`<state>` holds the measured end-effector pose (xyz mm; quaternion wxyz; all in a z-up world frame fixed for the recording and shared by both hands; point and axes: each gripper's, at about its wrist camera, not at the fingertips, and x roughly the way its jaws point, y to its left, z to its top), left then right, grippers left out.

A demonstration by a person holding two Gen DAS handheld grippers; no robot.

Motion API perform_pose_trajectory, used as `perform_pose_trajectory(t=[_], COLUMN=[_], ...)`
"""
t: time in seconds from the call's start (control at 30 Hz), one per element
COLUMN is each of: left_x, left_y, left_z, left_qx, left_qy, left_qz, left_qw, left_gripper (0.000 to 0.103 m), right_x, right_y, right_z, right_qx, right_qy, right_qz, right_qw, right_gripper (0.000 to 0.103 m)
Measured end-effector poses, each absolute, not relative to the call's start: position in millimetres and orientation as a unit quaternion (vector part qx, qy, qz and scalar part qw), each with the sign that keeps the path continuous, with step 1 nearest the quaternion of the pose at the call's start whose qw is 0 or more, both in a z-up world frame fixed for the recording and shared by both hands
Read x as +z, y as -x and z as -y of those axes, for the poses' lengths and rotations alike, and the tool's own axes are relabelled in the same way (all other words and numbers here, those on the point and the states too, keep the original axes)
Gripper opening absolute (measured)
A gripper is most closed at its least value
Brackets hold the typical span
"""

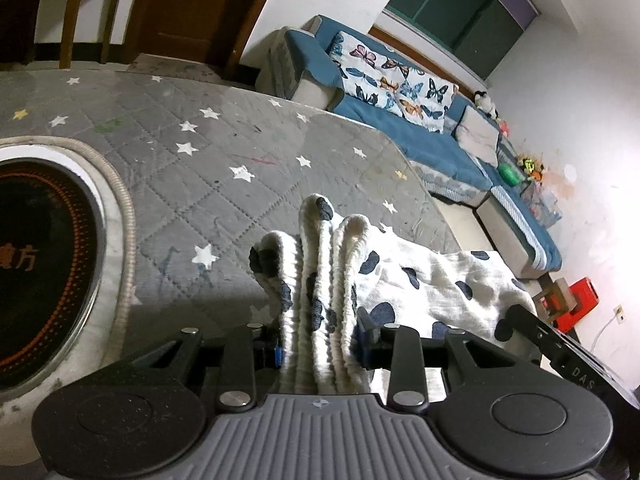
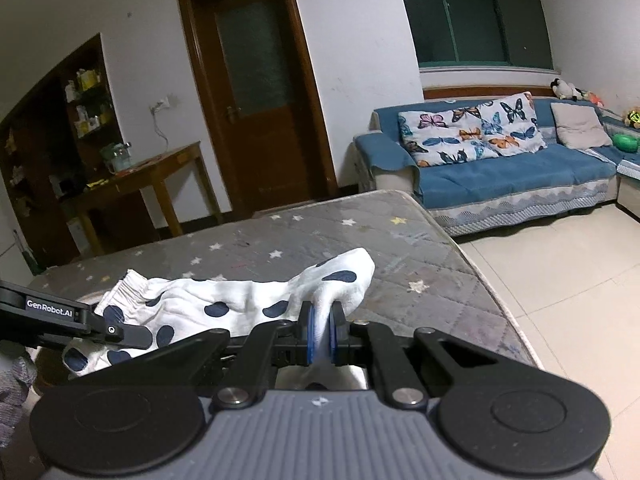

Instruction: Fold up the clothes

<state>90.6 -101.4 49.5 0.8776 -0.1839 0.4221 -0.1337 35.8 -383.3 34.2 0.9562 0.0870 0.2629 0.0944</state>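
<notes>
A white garment with dark blue spots (image 1: 424, 280) is stretched between both grippers above a grey star-patterned quilted table cover (image 1: 192, 168). My left gripper (image 1: 320, 340) is shut on its bunched elastic waistband, which sticks up between the jaws. My right gripper (image 2: 322, 332) is shut on the other end of the garment (image 2: 224, 300), a hem corner that flops over the jaws. The left gripper's black body (image 2: 60, 316) shows at the left of the right wrist view. The right gripper's body (image 1: 560, 344) shows at the right of the left wrist view.
A round black heater plate (image 1: 36, 264) is set into the table at the left. A blue sofa (image 2: 512, 168) with butterfly cushions stands beyond the table. A wooden side table (image 2: 152, 184) and a brown door (image 2: 256, 92) stand behind. Tiled floor (image 2: 560, 280) lies to the right.
</notes>
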Motion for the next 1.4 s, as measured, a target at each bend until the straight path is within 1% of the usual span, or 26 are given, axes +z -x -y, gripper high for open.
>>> perform_pose_trajectory(t=[0.3,0.57,0.73,0.83,0.97,1.1,1.13,1.17,1.2,1.23,1.33,1.4], left_x=[32,32,37,40,44,48,49,49,49,48,45,42], left_y=[-104,-106,-106,-105,-107,-110,-112,-113,-114,-115,-119,-122], left_z=[106,109,110,109,104,100,100,100,101,103,107,108], left_qx=[-0.121,-0.105,-0.106,-0.103,-0.092,-0.080,-0.078,-0.078,-0.079,-0.080,-0.082,-0.082], left_qy=[0.168,0.145,0.134,0.129,0.126,0.131,0.131,0.130,0.129,0.125,0.113,0.107], left_qz=[-0.441,-0.434,-0.421,-0.417,-0.412,-0.408,-0.407,-0.407,-0.408,-0.408,-0.411,-0.414], left_qw=[0.873,0.883,0.891,0.894,0.898,0.900,0.900,0.901,0.901,0.901,0.901,0.900], left_gripper=[0.039,0.054,0.064,0.066,0.069,0.077,0.078,0.080,0.083,0.086,0.087,0.088], right_x=[9,-5,-5,-1,4,9,9,9,8,7,2,-3], right_y=[-51,-58,-59,-59,-64,-67,-69,-71,-73,-76,-86,-91], right_z=[383,392,392,391,395,394,392,390,388,386,380,375], right_qx=[0.085,0.072,0.067,0.060,0.052,0.058,0.061,0.062,0.063,0.065,0.070,0.073], right_qy=[-0.084,-0.090,-0.083,-0.078,-0.081,-0.083,-0.082,-0.081,-0.078,-0.076,-0.072,-0.067], right_qz=[-0.290,-0.309,-0.309,-0.304,-0.298,-0.293,-0.294,-0.296,-0.297,-0.301,-0.313,-0.321], right_qw=[0.950,0.944,0.945,0.948,0.950,0.951,0.950,0.950,0.949,0.948,0.944,0.942], right_gripper=[0.006,0.007,0.012,0.016,0.016,0.016,0.017,0.021,0.025,0.027,0.029,0.042])
